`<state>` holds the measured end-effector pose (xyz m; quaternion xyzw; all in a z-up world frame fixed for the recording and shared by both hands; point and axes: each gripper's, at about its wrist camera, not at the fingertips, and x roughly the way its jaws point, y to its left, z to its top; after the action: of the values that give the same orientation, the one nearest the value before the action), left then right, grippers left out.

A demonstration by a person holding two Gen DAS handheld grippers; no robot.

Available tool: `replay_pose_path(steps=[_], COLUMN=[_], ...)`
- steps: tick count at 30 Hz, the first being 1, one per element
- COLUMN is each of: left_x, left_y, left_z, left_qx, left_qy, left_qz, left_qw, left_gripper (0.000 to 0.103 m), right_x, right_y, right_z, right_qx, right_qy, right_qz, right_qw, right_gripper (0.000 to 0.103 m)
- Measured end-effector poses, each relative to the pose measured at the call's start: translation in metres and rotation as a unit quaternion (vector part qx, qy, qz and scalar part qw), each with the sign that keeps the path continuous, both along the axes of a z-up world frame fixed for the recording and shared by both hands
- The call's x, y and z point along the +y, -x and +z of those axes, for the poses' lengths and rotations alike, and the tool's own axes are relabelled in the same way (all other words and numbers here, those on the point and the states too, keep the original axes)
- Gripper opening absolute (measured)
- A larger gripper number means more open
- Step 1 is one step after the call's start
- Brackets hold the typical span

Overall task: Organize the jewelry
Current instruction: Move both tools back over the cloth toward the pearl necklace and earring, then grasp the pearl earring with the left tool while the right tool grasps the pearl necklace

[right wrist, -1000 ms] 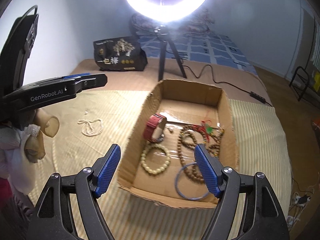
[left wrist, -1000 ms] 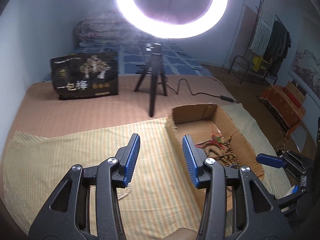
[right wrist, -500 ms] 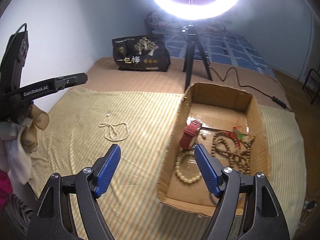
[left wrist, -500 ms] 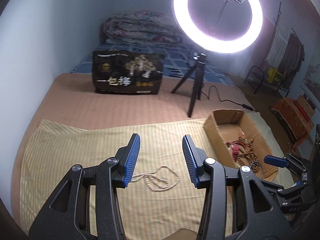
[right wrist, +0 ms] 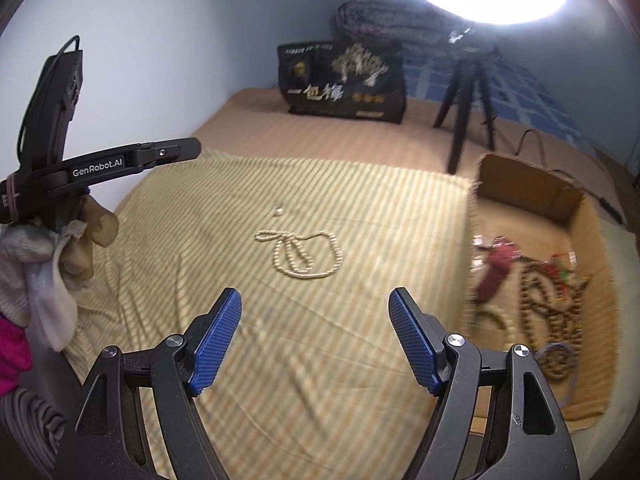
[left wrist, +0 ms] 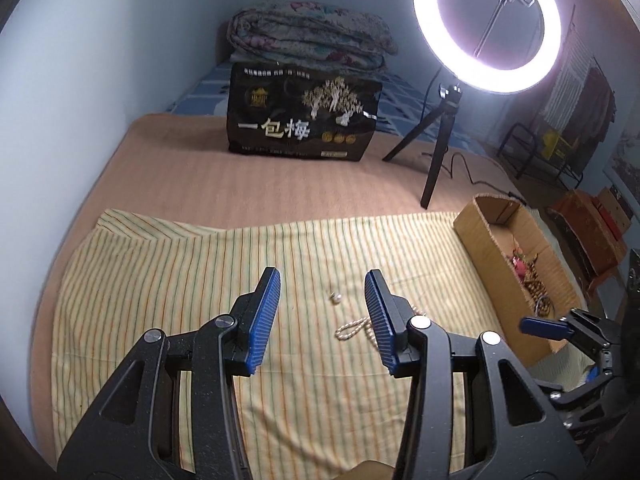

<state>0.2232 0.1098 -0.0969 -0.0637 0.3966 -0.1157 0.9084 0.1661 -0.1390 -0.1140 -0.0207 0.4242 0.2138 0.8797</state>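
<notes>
Bringing my left gripper (left wrist: pixel 322 310) over pearl necklace (right wrist: pixel 300 254), jaws parted, holding nothing. Necklace lying on striped cloth (left wrist: pixel 168 280) just ahead, under my right fingertip. Right gripper (right wrist: pixel 314 338) gaping empty. Aiming at bunched loops, avoiding loose pearl (left wrist: pixel 335 299). Cardboard box (left wrist: pixel 482 236) waiting to my right.

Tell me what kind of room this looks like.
Probably a bedroom used for filming: a folded quilt lies on a bed, a ring light stands on a tripod, and clothes hang on a rack.
</notes>
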Motion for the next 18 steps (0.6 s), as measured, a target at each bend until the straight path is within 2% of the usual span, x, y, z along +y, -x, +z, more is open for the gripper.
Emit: replay_pose_path(steps=[6,12,14,18], left_x=[-0.005,-0.019,-0.023,-0.027], left_y=[-0.01,-0.023,-0.028,-0.036], left_z=[-0.028,-0.053,-0.061,-0.074], left_qx=[0.017,0.034,0.04,0.046], left_qy=[0.0,-0.007,-0.006,-0.004], left_qz=[-0.039,-0.073,-0.081,-0.09], left_qw=[0.9991,0.9967,0.9959,0.9949], left_gripper=[0.045,0.044,0.038,0.036], right_x=[0.023,0.034,0.034,0.035], right_y=[-0.016,-0.031,-0.035,-0.042], right_z=[-0.029,-0.05,-0.056,-0.065], right_qx=[0.02,0.014,0.015,0.018], right_qy=[0.005,0.026,0.022,0.025], right_qz=[-0.011,-0.02,-0.02,-0.021], right_qw=[1.0,0.999,0.999,0.999], right_gripper=[0.076,0.076,0.076,0.076])
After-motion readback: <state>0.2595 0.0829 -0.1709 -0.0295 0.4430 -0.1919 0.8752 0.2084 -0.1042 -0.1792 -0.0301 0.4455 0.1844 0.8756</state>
